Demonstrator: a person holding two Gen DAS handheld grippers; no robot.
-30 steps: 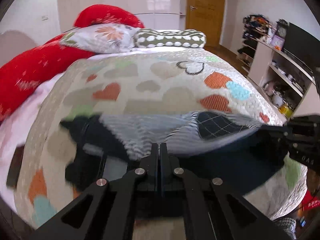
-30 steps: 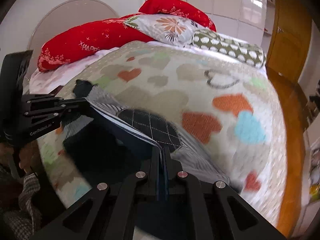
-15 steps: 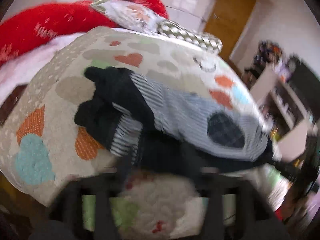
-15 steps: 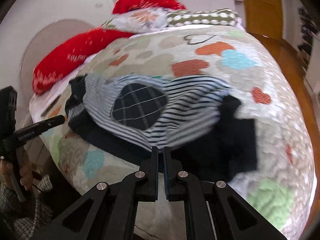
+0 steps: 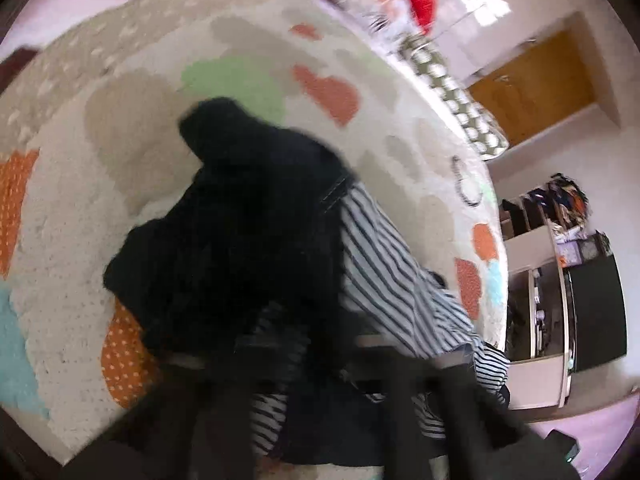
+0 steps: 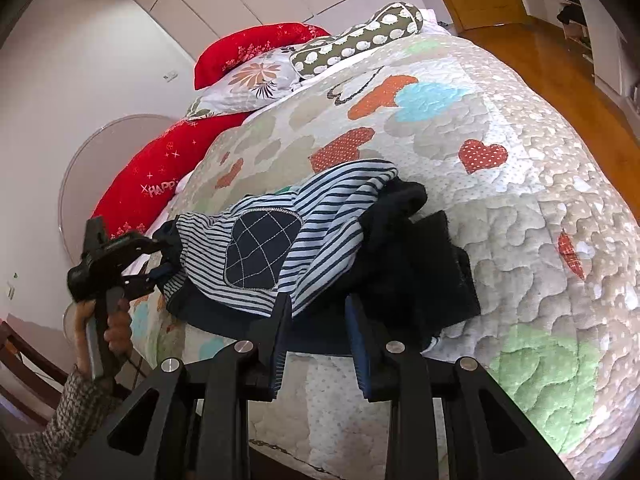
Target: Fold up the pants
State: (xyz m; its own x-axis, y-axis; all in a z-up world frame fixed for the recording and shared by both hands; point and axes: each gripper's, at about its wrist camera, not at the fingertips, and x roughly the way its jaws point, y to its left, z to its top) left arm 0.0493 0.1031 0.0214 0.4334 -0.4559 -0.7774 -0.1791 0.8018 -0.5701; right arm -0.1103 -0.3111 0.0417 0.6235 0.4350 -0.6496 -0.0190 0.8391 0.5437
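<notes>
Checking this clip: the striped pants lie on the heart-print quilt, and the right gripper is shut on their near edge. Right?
Not quite. The right gripper is open, its fingers apart with the pants' near edge in the gap between them, as the right wrist view shows. The rest holds: the striped pants lie on the heart-print quilt.

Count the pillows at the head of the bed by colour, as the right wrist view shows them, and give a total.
Red pillows: 2 (they may join behind the floral one; that part is hidden)
White floral pillow: 1
Green bolster with white dots: 1
Total: 4
</notes>
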